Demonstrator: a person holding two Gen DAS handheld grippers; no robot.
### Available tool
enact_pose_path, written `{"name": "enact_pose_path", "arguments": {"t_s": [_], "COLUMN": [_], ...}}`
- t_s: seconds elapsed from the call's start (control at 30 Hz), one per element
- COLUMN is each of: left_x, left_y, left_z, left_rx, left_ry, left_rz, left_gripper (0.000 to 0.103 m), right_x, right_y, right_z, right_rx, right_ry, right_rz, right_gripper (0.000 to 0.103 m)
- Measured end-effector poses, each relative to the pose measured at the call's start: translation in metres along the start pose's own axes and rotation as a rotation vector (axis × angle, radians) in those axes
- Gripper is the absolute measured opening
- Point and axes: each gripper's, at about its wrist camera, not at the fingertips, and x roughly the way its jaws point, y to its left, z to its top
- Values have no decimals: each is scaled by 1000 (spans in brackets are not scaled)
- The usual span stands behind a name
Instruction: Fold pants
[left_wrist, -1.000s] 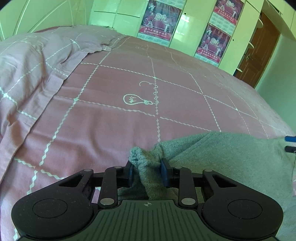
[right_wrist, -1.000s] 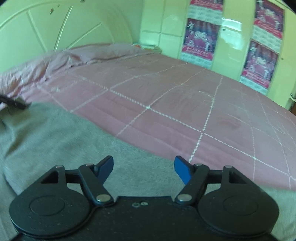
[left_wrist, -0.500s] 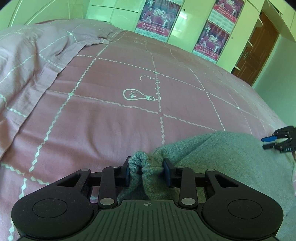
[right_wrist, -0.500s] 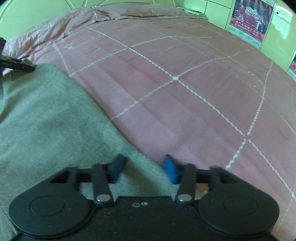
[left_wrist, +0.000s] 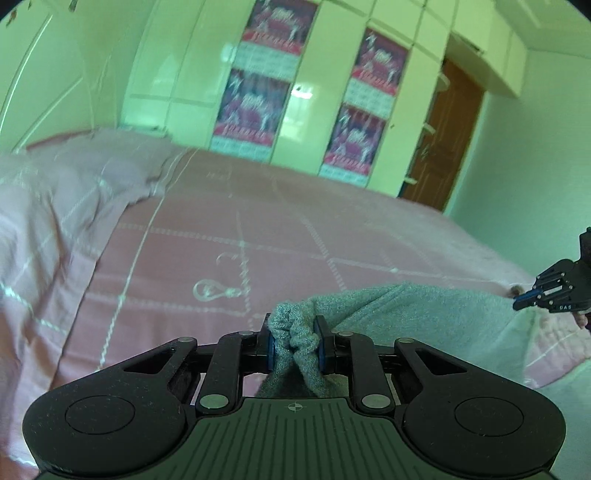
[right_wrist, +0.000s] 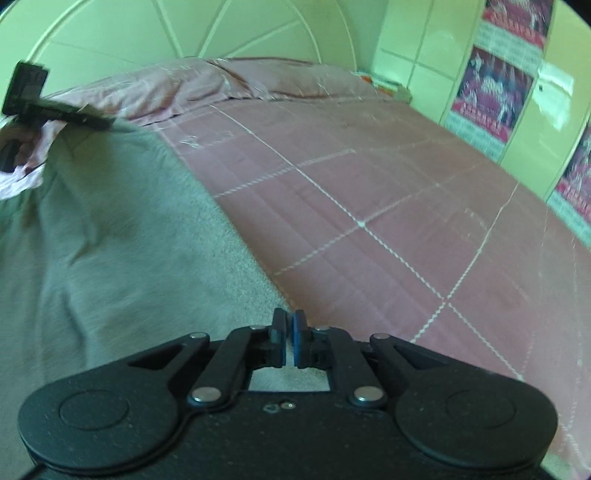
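Note:
Grey knit pants lie stretched across the near part of a pink bed. My left gripper is shut on a bunched corner of the pants and holds it lifted off the bed. My right gripper is shut on the pants' edge at the opposite corner, fabric thin between its pads. Each gripper shows in the other's view: the right one at the right edge of the left wrist view, the left one at the top left of the right wrist view.
The pink bedspread with white grid lines spreads ahead. Pink pillows lie at the left by the headboard. Cream wardrobes with posters and a brown door stand beyond the bed.
My right gripper has closed on the pants' edge; it was open a second ago. Both grippers have risen, lifting the pants, and the views have tilted up.

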Motion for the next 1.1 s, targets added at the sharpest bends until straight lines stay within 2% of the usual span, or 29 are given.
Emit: {"name": "enact_pose_path", "arguments": {"t_s": [0.13, 0.27, 0.3, 0.33, 0.37, 0.4, 0.43, 0.53, 0.63, 0.73, 0.8, 0.97, 1.1], "left_x": [-45, -86, -94, -105, -115, -125, -134, -157, -174, -181, -181, -166, -167], "left_y": [-28, -58, -64, -71, -77, -80, -83, -88, -103, -112, -118, -135, -145], "left_z": [-7, -35, -44, -55, -66, -77, -89, -115, -129, -134, -146, -169, -176], "left_rx": [76, 107, 97, 75, 49, 13, -25, -173, -256, -393, -485, -526, -550], "left_ry": [-37, -17, -5, 10, 19, 28, 31, 34, 7, -14, -26, 21, 9], "left_rz": [-24, -31, -19, 15, 59, 107, 124, 179, 253, 281, 260, 330, 377], "left_gripper": [20, 22, 34, 45, 73, 96, 99, 99, 98, 96, 93, 90, 85], "right_x": [-47, -80, -87, -92, -97, -103, -107, -112, -111, -113, -113, -113, -111], "right_y": [43, 104, 123, 140, 153, 161, 166, 170, 166, 157, 154, 157, 166], "right_z": [-24, -67, -81, -95, -108, -120, -130, -148, -152, -153, -151, -153, -155], "right_rx": [-33, -125, -174, -208, -213, -190, -149, -18, 81, 165, 187, 230, 254], "right_ry": [-10, 10, 5, -1, -2, -9, -17, -34, -61, -100, -117, -150, -158], "right_rz": [-19, -69, -104, -145, -167, -178, -178, -189, -221, -230, -240, -240, -252], "right_gripper": [0, 0, 0, 7, 12, 21, 22, 22, 22, 22, 22, 22, 22]}}
